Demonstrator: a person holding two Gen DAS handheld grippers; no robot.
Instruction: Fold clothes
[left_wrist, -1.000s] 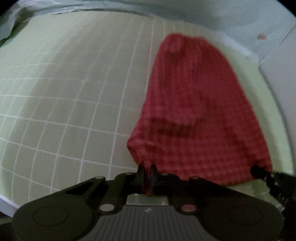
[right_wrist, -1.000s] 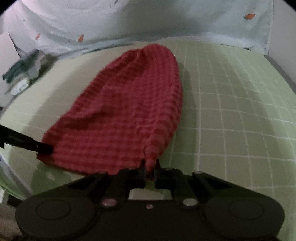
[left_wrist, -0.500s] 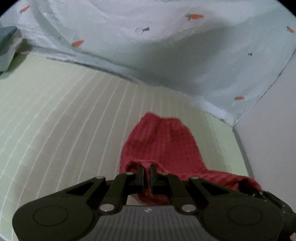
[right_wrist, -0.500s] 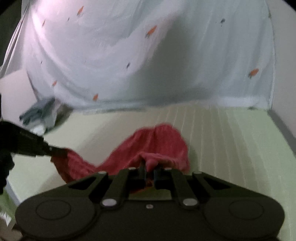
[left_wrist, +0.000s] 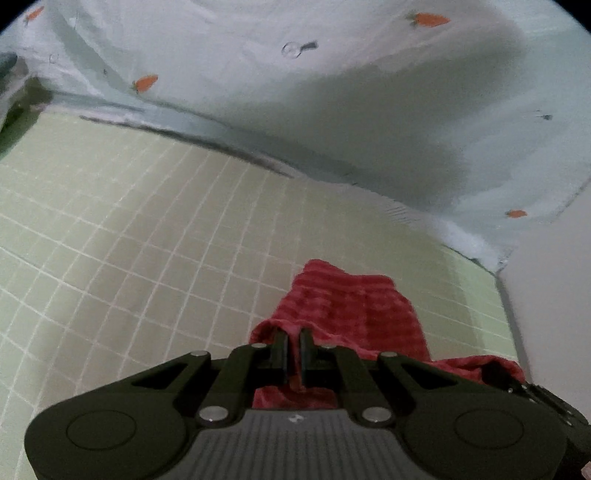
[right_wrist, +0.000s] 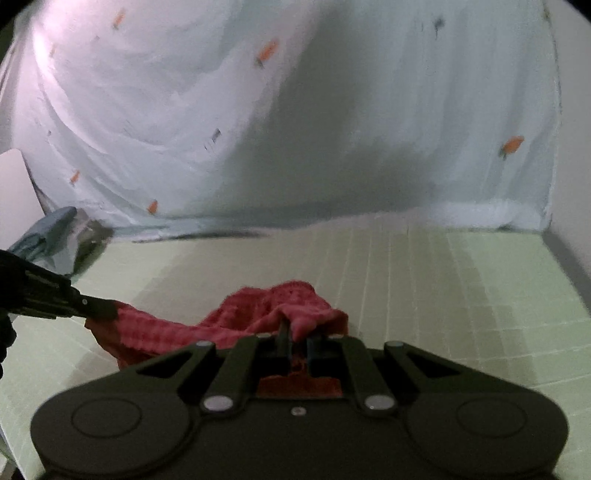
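Note:
A red checked garment (left_wrist: 354, 314) lies on the green gridded mat (left_wrist: 129, 240), its near edge lifted. My left gripper (left_wrist: 293, 338) is shut on one near corner of it. My right gripper (right_wrist: 297, 334) is shut on the other near corner; the red garment (right_wrist: 258, 310) sags between the two grippers. The left gripper also shows at the left edge of the right wrist view (right_wrist: 99, 309), pinching the cloth. The right gripper shows at the lower right of the left wrist view (left_wrist: 532, 391).
A pale sheet with small carrot prints (left_wrist: 332, 92) hangs behind the mat. A grey-blue heap of clothes (right_wrist: 51, 236) lies at the mat's far left. A white wall (left_wrist: 554, 295) borders the mat on the right.
Both grippers have lifted the garment's near edge off the mat and carried it forward over the rest. The views tilted up from the mat to the backdrop sheet.

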